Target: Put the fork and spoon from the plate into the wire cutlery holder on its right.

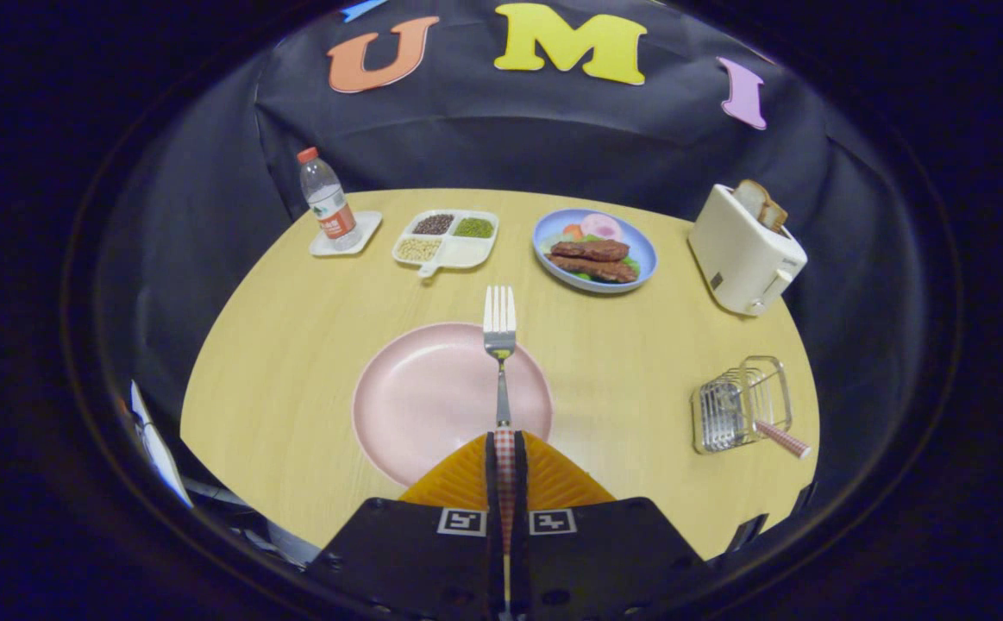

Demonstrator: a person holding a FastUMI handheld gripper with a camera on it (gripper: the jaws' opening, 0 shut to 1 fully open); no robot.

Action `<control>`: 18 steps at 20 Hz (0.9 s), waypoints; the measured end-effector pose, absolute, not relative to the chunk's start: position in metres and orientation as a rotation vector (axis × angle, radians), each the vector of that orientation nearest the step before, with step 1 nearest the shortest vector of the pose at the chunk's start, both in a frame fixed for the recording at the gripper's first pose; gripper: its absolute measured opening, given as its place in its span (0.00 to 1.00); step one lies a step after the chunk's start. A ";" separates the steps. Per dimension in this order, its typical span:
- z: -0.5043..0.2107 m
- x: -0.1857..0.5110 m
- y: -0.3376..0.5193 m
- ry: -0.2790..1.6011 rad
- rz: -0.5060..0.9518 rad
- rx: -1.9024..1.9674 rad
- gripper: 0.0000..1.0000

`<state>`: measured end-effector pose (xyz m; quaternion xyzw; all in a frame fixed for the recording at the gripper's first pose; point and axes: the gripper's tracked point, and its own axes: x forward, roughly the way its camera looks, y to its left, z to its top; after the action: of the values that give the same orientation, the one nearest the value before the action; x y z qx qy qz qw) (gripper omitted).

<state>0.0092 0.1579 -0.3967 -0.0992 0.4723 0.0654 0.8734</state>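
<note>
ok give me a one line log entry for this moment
gripper: shut on fork handle | fork: held over pink plate | spoon handle: sticking out of wire holder | next: probably fork to holder

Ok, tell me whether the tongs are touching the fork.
Touching. The gripper view shows the tongs closed on the fork, both fingers pressing its checked handle, its tines pointing ahead over the pink plate.

A staged dining booth — a round wooden table point(311, 362) laid with a toaster point(742, 254) and plated food point(594, 250) before black cloth.
</note>
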 end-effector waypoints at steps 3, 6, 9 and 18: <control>-0.373 0.017 0.125 0.955 0.114 -0.197 0.03; -0.357 0.027 0.089 0.940 0.081 -0.178 0.03; -0.341 0.037 0.048 0.935 0.041 -0.148 0.03; -0.310 0.046 -0.036 1.002 -0.039 -0.109 0.04</control>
<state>0.0460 -0.0355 -0.3096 -0.0520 0.4799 -0.0186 0.8756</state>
